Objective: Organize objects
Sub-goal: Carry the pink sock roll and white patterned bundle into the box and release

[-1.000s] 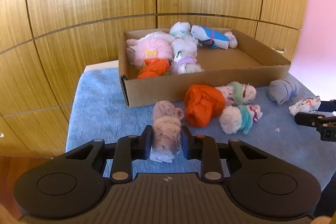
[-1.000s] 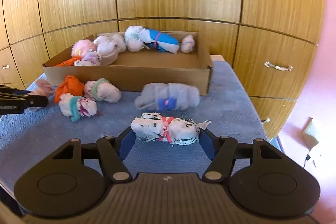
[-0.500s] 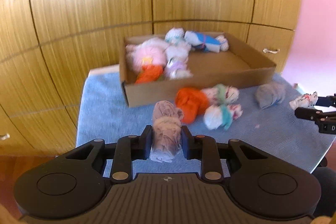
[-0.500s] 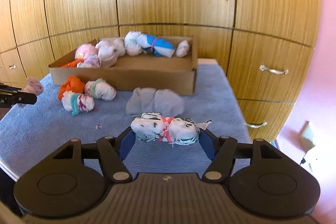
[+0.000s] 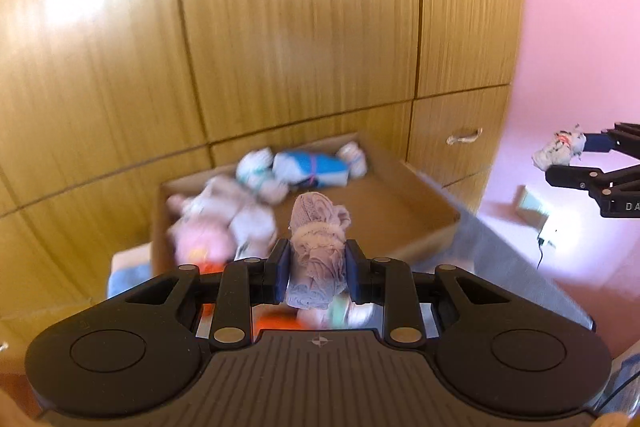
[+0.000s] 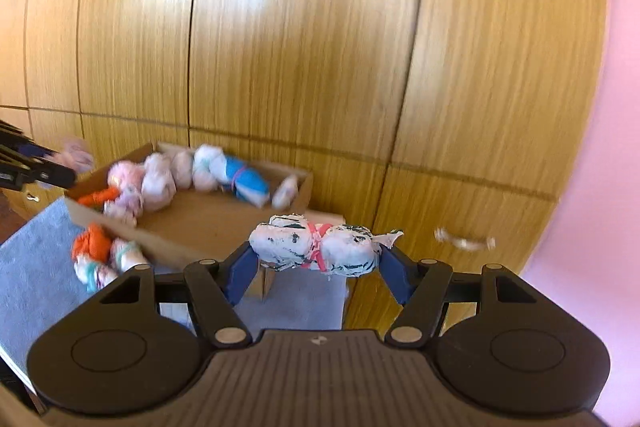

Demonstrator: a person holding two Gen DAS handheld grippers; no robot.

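Left gripper: matte black body, ribbed centre panel with small white compass mark, round recessed disc each side, silver pivot screws — dark blue pads on fingers. Right gripper: same black shell, same ribbing, silver screws, triangular cut-outs, blue-faced fingers. White lettering on its side, partly cut off.

A mauve lace-trimmed rolled cloth bundle and a white cloth roll flecked dark green and tied with a pink band contrast with the brown cardboard box, blue-grey cloth-covered worktop, golden wood-grain cabinet doors and pink wall.
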